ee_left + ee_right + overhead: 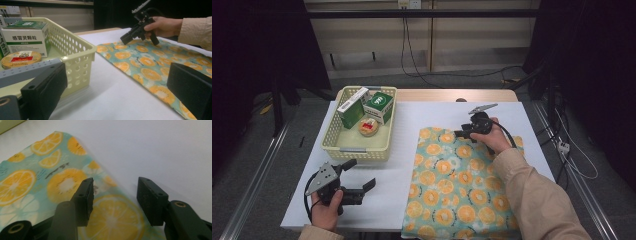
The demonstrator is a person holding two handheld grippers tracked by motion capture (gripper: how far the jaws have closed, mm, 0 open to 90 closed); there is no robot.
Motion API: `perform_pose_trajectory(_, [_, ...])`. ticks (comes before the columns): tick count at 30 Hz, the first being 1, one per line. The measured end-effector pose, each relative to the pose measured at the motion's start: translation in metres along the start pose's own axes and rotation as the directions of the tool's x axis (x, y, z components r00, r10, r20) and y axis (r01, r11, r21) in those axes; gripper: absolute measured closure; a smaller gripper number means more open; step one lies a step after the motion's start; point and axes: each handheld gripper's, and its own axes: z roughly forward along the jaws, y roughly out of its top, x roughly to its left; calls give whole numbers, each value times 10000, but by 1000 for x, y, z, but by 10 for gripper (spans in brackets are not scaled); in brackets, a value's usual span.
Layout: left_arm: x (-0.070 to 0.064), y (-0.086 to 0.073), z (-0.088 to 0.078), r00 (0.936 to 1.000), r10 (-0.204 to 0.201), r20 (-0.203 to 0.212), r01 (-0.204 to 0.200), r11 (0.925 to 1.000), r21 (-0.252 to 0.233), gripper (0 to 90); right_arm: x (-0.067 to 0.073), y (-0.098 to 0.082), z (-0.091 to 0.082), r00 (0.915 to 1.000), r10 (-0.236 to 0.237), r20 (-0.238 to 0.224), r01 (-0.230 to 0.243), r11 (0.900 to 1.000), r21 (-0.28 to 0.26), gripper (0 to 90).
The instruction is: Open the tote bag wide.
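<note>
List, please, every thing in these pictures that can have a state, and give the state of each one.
Left gripper: open, holds nothing, over the white table.
Right gripper: open, jaws over the cloth's edge, not gripping.
Orange-print cloth: lies flat, one end hangs over the near table edge.
Basket: upright, uncovered.
Two green-white boxes: closed, in the basket.
Round tin: lid on, in the basket.

Wearing beige sleeves (532,195); carrying black claws: left claw (362,176) showing grey three-cornered plate, trailing black cable; right claw (460,133) likewise.
</note>
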Motion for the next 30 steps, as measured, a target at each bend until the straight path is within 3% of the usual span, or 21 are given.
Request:
perform_pose_trajectory(2, [0, 0, 0, 10000, -19, -13, 19, 10000, -12, 28, 7, -3, -3, 9999, 30, -167, -29, 10000, 68, 485])
perform_pose_trajectory(6, [-1, 0, 2, 10000, 48, 19, -48, 10000, 26, 28, 20, -8, -6, 9953, -823, 506, 808, 9962, 316, 576])
perform_pose_trajectory(8, [-2, 1, 2, 10000, 42, 50, -42, 10000, 14, 28, 22, -7, -6, 9946, -844, 607, 820, 9957, 420, 606])
perform_pose_trajectory(9, [-3, 1, 3, 10000, 43, 31, -43, 10000, 11, 28, 22, -6, -7, 9946, -801, 666, 761, 9953, 599, 720])
perform_pose_trajectory(10, [-3, 2, 3, 9999, 126, 48, -126, 9999, 34, 28, 22, -6, -7, 9946, -801, 666, 761, 9953, 599, 720])
perform_pose_trajectory(11, [-4, 2, 3, 9999, 107, 52, -107, 9999, 43, 28, 20, -7, -9, 9968, -510, 617, 476, 9973, 559, 806])
perform_pose_trajectory(12, [-4, 2, 3, 9999, 118, 26, -118, 9999, 46, 28, 20, -7, -9, 9968, -510, 617, 476, 9973, 559, 806])
perform_pose_trajectory(13, [-4, 2, 3, 9999, 108, 37, -108, 9999, 48, 28, 18, -8, -9, 9981, -193, 590, 166, 9988, 469, 820])
perform_pose_trajectory(15, [-4, 1, 3, 9999, 133, 24, -133, 9999, 43, 28, 18, -8, -9, 9975, -396, 581, 369, 9983, 456, 821])
perform_pose_trajectory(20, [-4, 2, 3, 10000, 76, 27, -76, 10000, 30, 28, 16, -11, -9, 9984, -241, 511, 232, 9995, 193, 900])
perform_pose_trajectory(22, [-4, 2, 3, 9999, 149, 27, -149, 9999, 84, 28, 15, -12, -9, 9988, 74, 482, -80, 9999, 107, 900])
perform_pose_trajectory(24, [-5, 1, 4, 10000, 86, 35, -86, 9999, 74, 28, 16, -9, -9, 9970, -191, 755, 184, 9998, 111, 900])
perform_pose_trajectory(30, [-4, 2, 3, 9999, 119, -41, -119, 9999, 66, 28, 10, 3, -15, 9947, 69, 1028, -22, 9990, -456, 900])
